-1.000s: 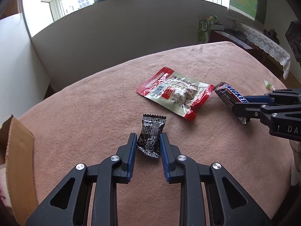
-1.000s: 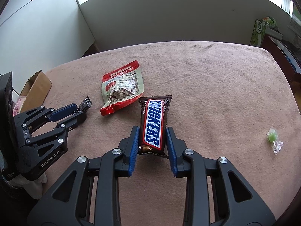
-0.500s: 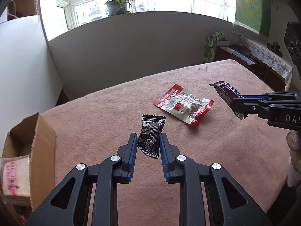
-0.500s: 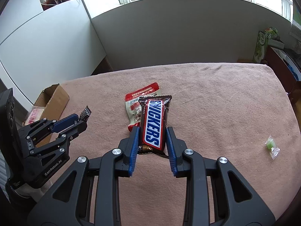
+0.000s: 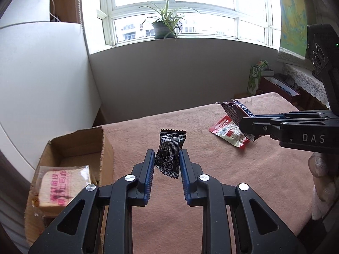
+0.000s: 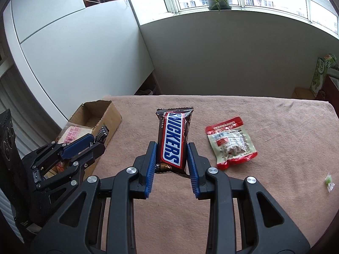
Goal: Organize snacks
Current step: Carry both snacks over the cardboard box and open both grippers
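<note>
Fingers [image 5: 148, 169] of the left gripper [image 5: 166, 170] pinch a small black sweet wrapper [image 5: 169, 154] by its lower half, so it stands up between the blue pads, clear of the desk [image 5: 243, 180]. On the right gripper [image 6: 171, 165] the fingers clamp the bottom end of a Snickers bar [image 6: 173, 137], its white-on-blue "SNICKERS" lettering facing the camera and reading along the bar.

Both snacks are lifted, so the step in hand looks like the carry toward the cardboard box [image 5: 84, 146] at the desk's left edge (already holding a wrapped cake [image 5: 63, 184] printed with pink Chinese characters, too distorted to read reliably). The next move, as I judge it, calls for bringing each gripper over the open top of the box and releasing there, one at a time so the two do not collide.

Left on the desk are a red-and-clear snack pouch [image 6: 231, 141], its label too small to read, and well apart near the right edge a small green sweet [image 6: 328, 181]. The right gripper's side shows "DAS", and the left one's carries small lettering that cannot be made out.
</note>
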Action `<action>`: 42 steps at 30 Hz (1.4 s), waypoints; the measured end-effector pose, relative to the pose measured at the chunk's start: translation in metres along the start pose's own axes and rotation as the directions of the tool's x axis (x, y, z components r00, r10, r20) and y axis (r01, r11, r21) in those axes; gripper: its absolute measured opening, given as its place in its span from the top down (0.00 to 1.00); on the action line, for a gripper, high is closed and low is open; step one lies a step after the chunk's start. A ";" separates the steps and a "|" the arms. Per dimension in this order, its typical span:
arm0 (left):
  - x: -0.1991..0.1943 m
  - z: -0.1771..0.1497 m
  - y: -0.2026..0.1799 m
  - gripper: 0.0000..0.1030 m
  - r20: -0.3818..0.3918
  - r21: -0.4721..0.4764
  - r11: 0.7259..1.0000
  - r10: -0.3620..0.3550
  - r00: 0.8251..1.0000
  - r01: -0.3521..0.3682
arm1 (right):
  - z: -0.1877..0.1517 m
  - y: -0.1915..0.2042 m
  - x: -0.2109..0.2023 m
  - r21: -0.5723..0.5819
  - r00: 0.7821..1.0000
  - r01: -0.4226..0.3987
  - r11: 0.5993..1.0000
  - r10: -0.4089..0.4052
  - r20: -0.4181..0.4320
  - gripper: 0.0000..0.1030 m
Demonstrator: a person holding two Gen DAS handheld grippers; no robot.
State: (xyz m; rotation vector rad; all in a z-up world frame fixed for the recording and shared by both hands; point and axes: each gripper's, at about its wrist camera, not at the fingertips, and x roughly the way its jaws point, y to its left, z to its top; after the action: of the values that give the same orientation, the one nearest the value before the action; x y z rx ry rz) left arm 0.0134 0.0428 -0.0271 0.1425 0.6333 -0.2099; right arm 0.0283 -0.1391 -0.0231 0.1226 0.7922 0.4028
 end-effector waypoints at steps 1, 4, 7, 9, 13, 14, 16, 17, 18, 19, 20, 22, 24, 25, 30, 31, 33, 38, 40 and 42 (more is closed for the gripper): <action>-0.004 -0.003 0.007 0.79 0.003 -0.015 1.000 0.001 1.000 -0.001 | 0.001 0.008 0.004 -0.010 1.000 -0.012 1.000 0.012 -0.001 0.71; -0.020 -0.012 0.032 0.79 0.019 -0.063 0.998 0.024 1.000 -0.023 | 0.003 0.036 0.009 -0.045 0.999 -0.050 0.998 0.050 -0.003 0.71; -0.035 -0.021 0.060 0.79 0.036 -0.121 0.992 0.048 0.998 -0.043 | 0.000 0.064 0.017 -0.084 0.997 -0.079 0.993 0.078 -0.013 0.71; -0.043 -0.029 0.078 0.79 0.043 -0.155 0.985 0.078 0.996 -0.071 | 0.000 0.081 0.024 -0.104 0.995 -0.097 0.990 0.095 -0.022 0.71; -0.052 -0.042 0.112 0.79 0.036 -0.222 0.968 0.126 0.991 -0.115 | -0.001 0.111 0.038 -0.132 0.990 -0.140 0.981 0.136 -0.043 0.71; -0.054 -0.045 0.119 0.79 0.037 -0.238 0.963 0.136 0.990 -0.124 | -0.001 0.119 0.040 -0.142 0.988 -0.152 0.978 0.147 -0.046 0.71; -0.057 -0.051 0.131 0.79 0.033 -0.257 0.956 0.157 0.987 -0.144 | -0.003 0.134 0.045 -0.163 0.985 -0.171 0.972 0.164 -0.055 0.71; -0.057 -0.054 0.136 0.79 0.029 -0.267 0.952 0.162 0.986 -0.149 | -0.005 0.141 0.048 -0.175 0.983 -0.180 0.968 0.172 -0.061 0.71; -0.056 -0.056 0.140 0.79 0.025 -0.276 0.949 0.162 0.986 -0.149 | -0.008 0.149 0.050 -0.188 0.981 -0.190 0.964 0.180 -0.068 0.71; -0.055 -0.059 0.145 0.79 0.020 -0.282 0.948 0.159 0.987 -0.147 | -0.011 0.156 0.054 -0.202 0.980 -0.195 0.960 0.183 -0.076 0.71; -0.053 -0.059 0.148 0.79 0.017 -0.285 0.948 0.152 0.988 -0.141 | -0.013 0.164 0.057 -0.215 0.979 -0.200 0.956 0.186 -0.085 0.71; -0.047 -0.061 0.154 0.79 0.008 -0.295 0.950 0.109 0.994 -0.102 | -0.020 0.176 0.065 -0.240 0.975 -0.216 0.946 0.195 -0.110 0.71; -0.042 -0.062 0.159 0.78 -0.002 -0.309 0.946 0.106 0.994 -0.101 | -0.026 0.187 0.069 -0.280 0.973 -0.224 0.933 0.198 -0.119 0.71; -0.042 -0.062 0.160 0.77 -0.001 -0.311 0.944 0.112 0.994 -0.107 | -0.029 0.193 0.070 -0.301 0.974 -0.220 0.928 0.192 -0.121 0.69; -0.056 -0.061 0.171 0.58 0.035 -0.367 0.924 0.127 0.991 -0.106 | -0.029 0.195 0.060 -0.305 0.974 -0.227 0.925 0.211 -0.085 0.37; -0.057 -0.061 0.173 0.58 0.039 -0.377 0.920 0.129 0.991 -0.105 | -0.027 0.194 0.058 -0.302 0.973 -0.230 0.925 0.216 -0.081 0.37; -0.057 -0.061 0.175 0.58 0.043 -0.390 0.915 0.128 0.991 -0.101 | -0.025 0.189 0.053 -0.298 0.975 -0.224 0.928 0.213 -0.071 0.37; -0.058 -0.053 0.164 0.58 0.060 -0.381 0.921 0.114 0.992 -0.083 | -0.022 0.166 0.044 -0.274 0.981 -0.193 0.942 0.183 -0.060 0.37; -0.058 -0.047 0.154 0.58 0.071 -0.366 0.928 0.099 0.993 -0.066 | -0.020 0.153 0.038 -0.261 0.985 -0.172 0.950 0.165 -0.048 0.37; -0.056 -0.041 0.142 0.58 0.076 -0.351 0.935 0.082 0.994 -0.050 | -0.018 0.136 0.032 -0.235 0.989 -0.149 0.961 0.144 -0.038 0.37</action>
State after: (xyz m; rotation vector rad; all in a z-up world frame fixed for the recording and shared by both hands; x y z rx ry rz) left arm -0.0198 0.1970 -0.0168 -0.1876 0.5660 -0.0355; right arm -0.0065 -0.0024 -0.0221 -0.0468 0.7517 0.6370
